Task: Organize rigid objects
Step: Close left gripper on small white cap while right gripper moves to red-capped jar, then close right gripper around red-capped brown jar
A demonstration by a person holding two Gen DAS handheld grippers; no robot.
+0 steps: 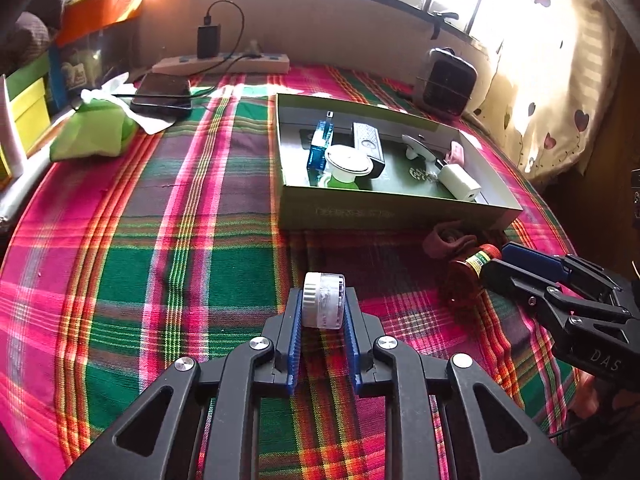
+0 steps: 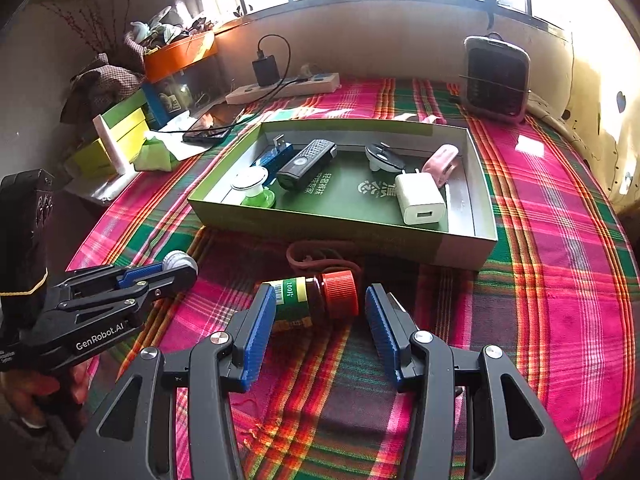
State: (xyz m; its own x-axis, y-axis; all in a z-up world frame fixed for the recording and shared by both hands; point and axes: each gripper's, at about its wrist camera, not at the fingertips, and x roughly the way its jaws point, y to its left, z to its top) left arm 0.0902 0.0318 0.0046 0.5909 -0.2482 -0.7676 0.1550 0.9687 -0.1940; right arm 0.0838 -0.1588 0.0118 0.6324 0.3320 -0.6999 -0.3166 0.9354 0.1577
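On the side of my left gripper [image 2: 182, 270], seen from my right wrist, I read "GenRobot.AI" in white. From the left wrist, the body of my right gripper [image 1: 496, 258] shows white letters "DAS". Between my right fingers lies a brown bottle [image 2: 316, 300] whose label reads "100". Beyond it, the green box [image 2: 340, 226] has white Chinese characters on its floor, too small to read.
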